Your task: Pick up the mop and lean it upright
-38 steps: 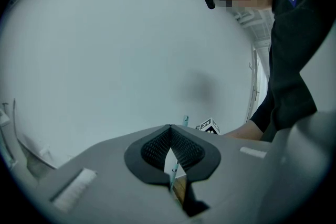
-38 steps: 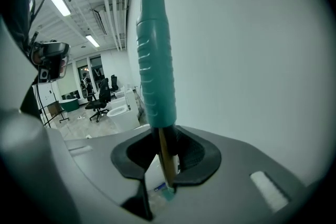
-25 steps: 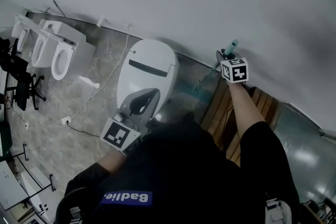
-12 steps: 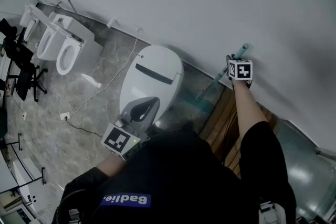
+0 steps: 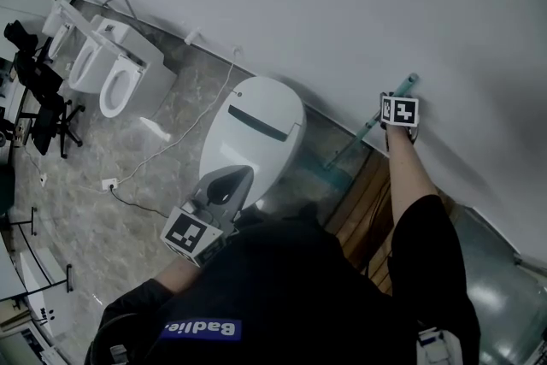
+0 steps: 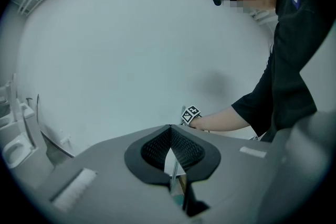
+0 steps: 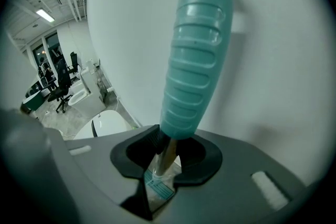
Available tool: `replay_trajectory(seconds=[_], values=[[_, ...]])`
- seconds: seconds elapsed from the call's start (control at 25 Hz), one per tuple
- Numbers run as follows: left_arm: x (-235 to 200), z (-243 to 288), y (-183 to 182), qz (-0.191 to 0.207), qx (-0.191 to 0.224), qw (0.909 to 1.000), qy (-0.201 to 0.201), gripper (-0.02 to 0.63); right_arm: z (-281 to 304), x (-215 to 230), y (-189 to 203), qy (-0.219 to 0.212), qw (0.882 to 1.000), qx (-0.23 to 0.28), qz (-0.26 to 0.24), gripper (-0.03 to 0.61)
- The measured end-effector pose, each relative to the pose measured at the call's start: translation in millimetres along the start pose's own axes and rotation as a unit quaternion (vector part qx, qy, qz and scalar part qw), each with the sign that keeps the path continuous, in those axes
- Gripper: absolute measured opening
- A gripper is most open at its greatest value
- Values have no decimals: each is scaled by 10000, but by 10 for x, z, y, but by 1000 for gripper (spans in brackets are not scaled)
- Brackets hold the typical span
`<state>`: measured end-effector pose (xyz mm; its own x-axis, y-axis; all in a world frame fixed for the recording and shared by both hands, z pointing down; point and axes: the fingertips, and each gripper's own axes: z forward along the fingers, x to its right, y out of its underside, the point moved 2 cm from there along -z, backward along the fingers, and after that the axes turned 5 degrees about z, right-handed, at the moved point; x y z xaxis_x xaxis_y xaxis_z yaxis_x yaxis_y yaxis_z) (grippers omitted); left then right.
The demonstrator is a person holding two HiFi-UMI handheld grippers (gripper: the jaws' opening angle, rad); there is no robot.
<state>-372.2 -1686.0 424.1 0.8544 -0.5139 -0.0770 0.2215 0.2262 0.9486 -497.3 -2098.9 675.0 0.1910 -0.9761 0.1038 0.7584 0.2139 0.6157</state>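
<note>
Two claws we hold: right claw (image 7: 165,157), just loosened slightly, pinches the mop (image 7: 197,60) pole; left claw (image 6: 170,147) pressed together, empty.

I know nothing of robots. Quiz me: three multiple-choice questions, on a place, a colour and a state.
1. Where is the top of the metal-shafted mop with the ribbed plastic grip? A on a toilet lid; B up beside the white wall; C on the floor.
2. What colour is that grip? A teal; B red; C yellow.
3. What is the right gripper doing? A wide open, empty; B clamping a sponge; C closed on the mop's shaft.
Answers: B, the grip rises beside the wall; A, it is teal; C, the shaft sits pinched in its jaws, which just eased open slightly.
</note>
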Motion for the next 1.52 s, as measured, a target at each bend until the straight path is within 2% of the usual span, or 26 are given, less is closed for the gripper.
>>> replay_trajectory(seconds=[0.32, 0.48, 0.64, 0.8, 1.04, 1.16, 1.32, 1.52], values=[[75, -113, 154, -128, -180, 9996, -165, 20, 162, 30, 260, -138, 9995, -277, 15, 170], [108, -165, 219, -172, -247, 9994, -167, 20, 165, -21, 416, -168, 9995, -261, 60, 176], [135, -267, 282, -129, -172, 9998, -11, 20, -45, -8, 589, 79, 9998, -192, -25, 180], [174, -448, 318, -53, -179, 9995, 272, 20, -201, 65, 676, 267, 9994, -103, -215, 215], [18, -722, 356, -86, -146, 9994, 302, 20, -337, 133, 788, 484, 9988, -88, 28, 236], [5, -840, 341, -147, -78, 9991, 396, 20, -513, 5, 881, 554, 9984, 9, 127, 236], [-70, -1023, 375, -13, 282, 9972, 686, 20, -871, -299, 1105, 678, 9974, 126, 211, 235], [-159, -1379, 362, 0, 518, 9906, 1264, 20, -1412, -819, 1423, 866, 9945, 380, 459, 229]])
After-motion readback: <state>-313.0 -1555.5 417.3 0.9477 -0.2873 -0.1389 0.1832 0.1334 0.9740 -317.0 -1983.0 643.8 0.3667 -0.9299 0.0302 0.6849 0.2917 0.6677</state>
